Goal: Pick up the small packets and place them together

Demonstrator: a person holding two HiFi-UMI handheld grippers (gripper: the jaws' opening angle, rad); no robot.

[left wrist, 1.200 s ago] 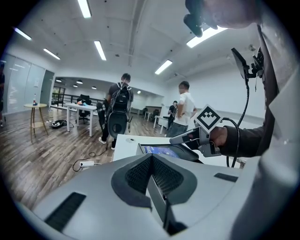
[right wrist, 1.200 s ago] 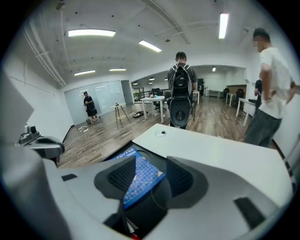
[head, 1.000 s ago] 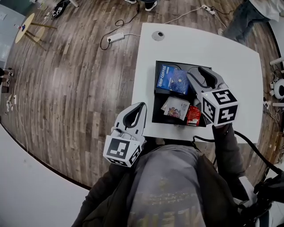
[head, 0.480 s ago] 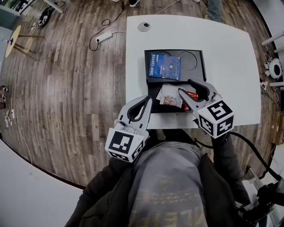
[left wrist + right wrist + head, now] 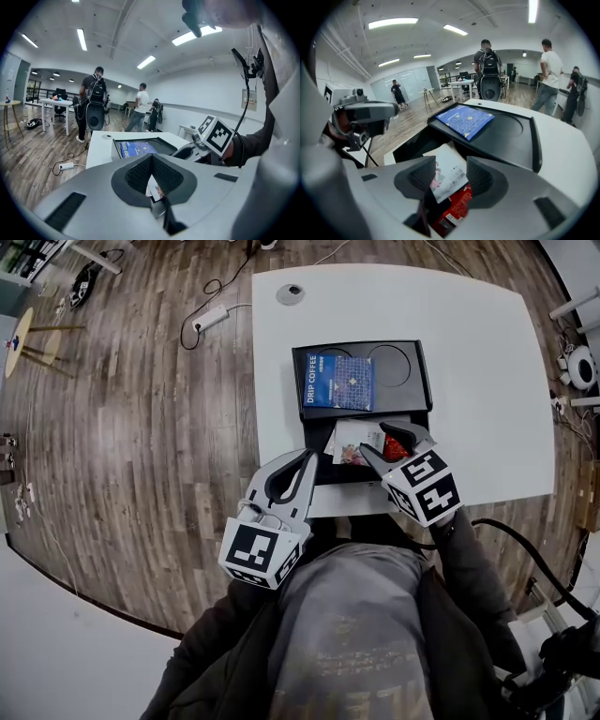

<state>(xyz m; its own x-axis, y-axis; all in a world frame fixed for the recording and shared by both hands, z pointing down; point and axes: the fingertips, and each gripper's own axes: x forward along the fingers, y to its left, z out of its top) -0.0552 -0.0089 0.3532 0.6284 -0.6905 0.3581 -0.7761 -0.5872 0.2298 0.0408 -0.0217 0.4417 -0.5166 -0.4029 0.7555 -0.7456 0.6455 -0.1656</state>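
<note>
A black tray (image 5: 419,397) on the white table holds a blue "DRIP COFFEE" packet (image 5: 339,381) at its far end. A white packet (image 5: 349,440) and a red packet (image 5: 395,445) lie at its near end. My right gripper (image 5: 388,442) hangs low over these two, open, with the white packet (image 5: 451,180) and red packet (image 5: 453,212) showing in the gap between its fingers; contact with either pad is not visible. My left gripper (image 5: 304,458) is shut and empty at the table's near edge, left of the tray, its tips together (image 5: 151,157).
The white table (image 5: 478,343) has a round cable port (image 5: 291,293) at its far left. A power strip (image 5: 209,318) and cables lie on the wooden floor. Several people (image 5: 96,101) stand by desks at the back of the room.
My right gripper has come down and toward me, from over the tray's right side to the white and red packets. The left gripper has shifted slightly.
</note>
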